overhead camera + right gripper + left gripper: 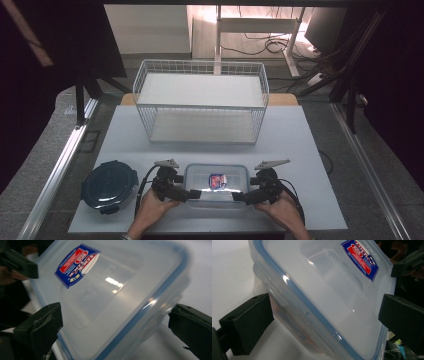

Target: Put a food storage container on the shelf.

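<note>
A clear rectangular food box (pixel 216 186) with a blue-rimmed lid and a red and blue sticker lies at the front middle of the white table (pixel 310 150). My left gripper (pixel 194 194) reaches in at its near left corner. In the left gripper view the box (pixel 324 285) sits between the wide-apart jaws of that gripper (pixel 324 315). At the near right corner is my right gripper (pixel 240 196). The right gripper view shows this gripper (pixel 115 325) straddling the box (pixel 120 285) in the same way. Both grippers are open, jaws close to the box walls.
A round dark blue lidded container (pixel 110 186) stands at the front left of the table. Behind the box, a white two-level wire basket (pixel 201 102) takes up the far middle. The table's front edge is just under the person's hands.
</note>
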`<state>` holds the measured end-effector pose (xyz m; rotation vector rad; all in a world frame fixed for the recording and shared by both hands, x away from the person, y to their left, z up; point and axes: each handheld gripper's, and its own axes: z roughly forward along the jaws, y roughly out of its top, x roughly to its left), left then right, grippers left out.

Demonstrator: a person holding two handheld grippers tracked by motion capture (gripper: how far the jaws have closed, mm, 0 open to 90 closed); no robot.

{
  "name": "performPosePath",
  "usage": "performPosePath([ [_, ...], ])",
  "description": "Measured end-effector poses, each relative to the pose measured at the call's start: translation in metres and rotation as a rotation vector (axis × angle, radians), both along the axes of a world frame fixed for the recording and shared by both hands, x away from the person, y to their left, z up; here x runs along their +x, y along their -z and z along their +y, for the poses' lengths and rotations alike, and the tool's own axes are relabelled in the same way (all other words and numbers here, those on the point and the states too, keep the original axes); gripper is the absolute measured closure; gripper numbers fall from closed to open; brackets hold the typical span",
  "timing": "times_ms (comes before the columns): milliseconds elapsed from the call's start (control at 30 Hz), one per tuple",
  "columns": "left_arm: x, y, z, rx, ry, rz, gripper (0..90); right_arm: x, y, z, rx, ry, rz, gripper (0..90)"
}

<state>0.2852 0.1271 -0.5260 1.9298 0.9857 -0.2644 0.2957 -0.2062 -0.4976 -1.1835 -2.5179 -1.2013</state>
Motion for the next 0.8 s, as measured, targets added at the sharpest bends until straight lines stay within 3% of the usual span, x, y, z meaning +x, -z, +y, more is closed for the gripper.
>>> performPosePath([
  [33,-0.001,0.001,0.0,-0.003,-0.002,0.005,0.0,0.002,0.004,0.001,0.022,-0.006,0.06,0.0],
  [133,-0.007,0.0,0.003,-0.011,-0.007,0.012,2.0,0.002,0.003,-0.002,0.032,0.002,0.071,4.1],
  [233,-0.014,-0.005,0.011,-0.023,-0.008,0.006,14.8,0.0,-0.001,-0.01,0.043,0.014,0.089,14.5],
  [333,-0.02,-0.006,0.015,-0.051,-0.04,0.017,24.3,-0.004,-0.004,-0.018,0.065,0.003,0.098,22.6],
  [467,-0.025,-0.007,0.017,-0.054,-0.044,0.036,30.2,-0.009,-0.005,-0.023,0.08,0.012,0.129,29.4],
  [533,-0.028,-0.008,0.022,-0.095,-0.061,0.053,34.9,-0.01,-0.006,-0.028,0.102,0.021,0.138,35.4],
  [567,-0.028,-0.008,0.024,-0.118,-0.069,0.06,41.9,-0.012,-0.009,-0.032,0.134,0.048,0.119,43.9],
  [633,-0.028,-0.008,0.026,-0.138,-0.072,0.039,49.4,-0.014,-0.014,-0.038,0.163,0.074,0.083,48.9],
  [800,-0.029,-0.013,0.022,-0.107,-0.087,-0.013,52.6,-0.02,-0.021,-0.036,0.118,0.082,-0.006,49.9],
])
